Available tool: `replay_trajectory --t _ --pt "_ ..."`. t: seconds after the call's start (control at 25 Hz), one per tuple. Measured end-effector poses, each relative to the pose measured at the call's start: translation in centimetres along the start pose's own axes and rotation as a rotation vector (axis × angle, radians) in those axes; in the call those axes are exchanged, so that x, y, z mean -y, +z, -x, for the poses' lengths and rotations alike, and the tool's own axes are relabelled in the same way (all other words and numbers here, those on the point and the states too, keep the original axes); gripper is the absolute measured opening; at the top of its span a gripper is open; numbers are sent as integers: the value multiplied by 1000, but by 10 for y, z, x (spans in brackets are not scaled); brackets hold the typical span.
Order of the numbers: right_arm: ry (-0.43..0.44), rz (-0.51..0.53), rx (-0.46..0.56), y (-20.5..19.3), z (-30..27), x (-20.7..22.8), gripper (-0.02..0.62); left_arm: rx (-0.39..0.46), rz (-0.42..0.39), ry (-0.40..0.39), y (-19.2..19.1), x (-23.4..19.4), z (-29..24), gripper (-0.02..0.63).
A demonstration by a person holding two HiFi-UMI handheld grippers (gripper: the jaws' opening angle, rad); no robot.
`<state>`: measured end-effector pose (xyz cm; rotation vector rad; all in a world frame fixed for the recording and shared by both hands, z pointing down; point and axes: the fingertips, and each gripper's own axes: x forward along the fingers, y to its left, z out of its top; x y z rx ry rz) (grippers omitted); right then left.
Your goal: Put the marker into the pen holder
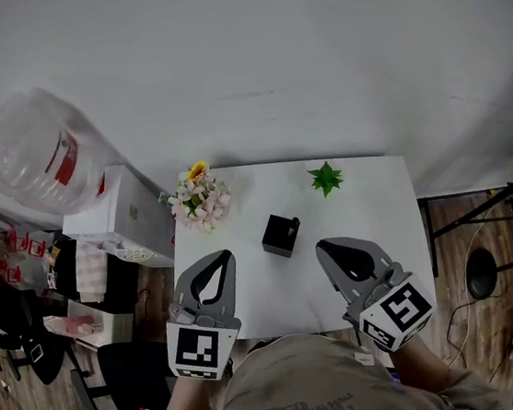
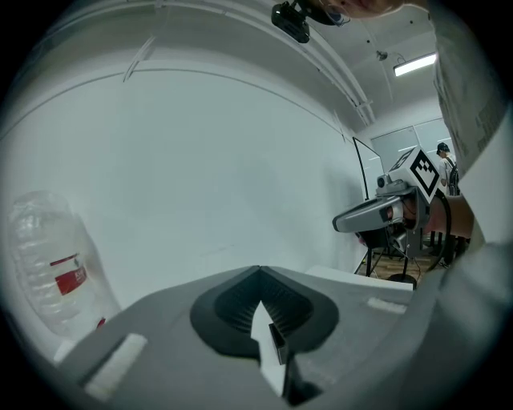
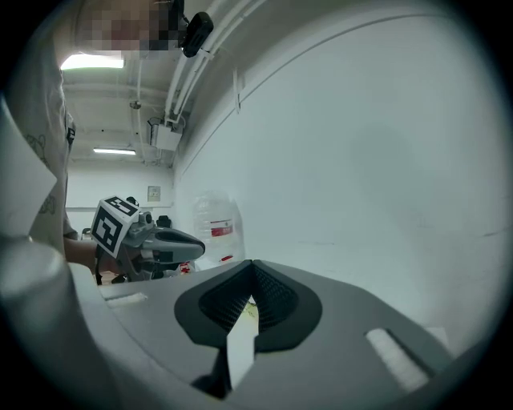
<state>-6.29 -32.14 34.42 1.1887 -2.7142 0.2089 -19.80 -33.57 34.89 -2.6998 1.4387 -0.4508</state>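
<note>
Down at the near edge of the white rectangular table [image 1: 399, 228], both grippers hover. Mid-table stands the black cube-shaped pen holder [image 1: 281, 234]. Beyond it, a pink-and-yellow flower bunch [image 1: 198, 200] and a small green plant [image 1: 326, 178] sit by the white wall. Left gripper [image 1: 224, 253] and right gripper [image 1: 321, 245] both have their jaws pressed together at the tips, gripping nothing. The marker cannot be made out.

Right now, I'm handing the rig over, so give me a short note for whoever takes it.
Left gripper: shut, holding nothing, low over the near edge of the table.
Right gripper: shut, holding nothing, beside it.
Pen holder: black, mid-table, ahead of and between both grippers.
Marker: no loose marker visible on the table. A pale bit shows at the holder's rim, too small to identify.
Left to do: check the holder. If it is empty, find the marker and drop it in.
</note>
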Motion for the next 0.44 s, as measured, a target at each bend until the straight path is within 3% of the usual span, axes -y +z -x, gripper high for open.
replay_trajectory --t 0.24,0.44 --pt "-13 10 -20 -6 -4 4 28 -22 82 11 -13 -4 -2 2" --pt "-18 11 -18 -4 -2 4 28 -25 82 13 -11 -4 -4 2"
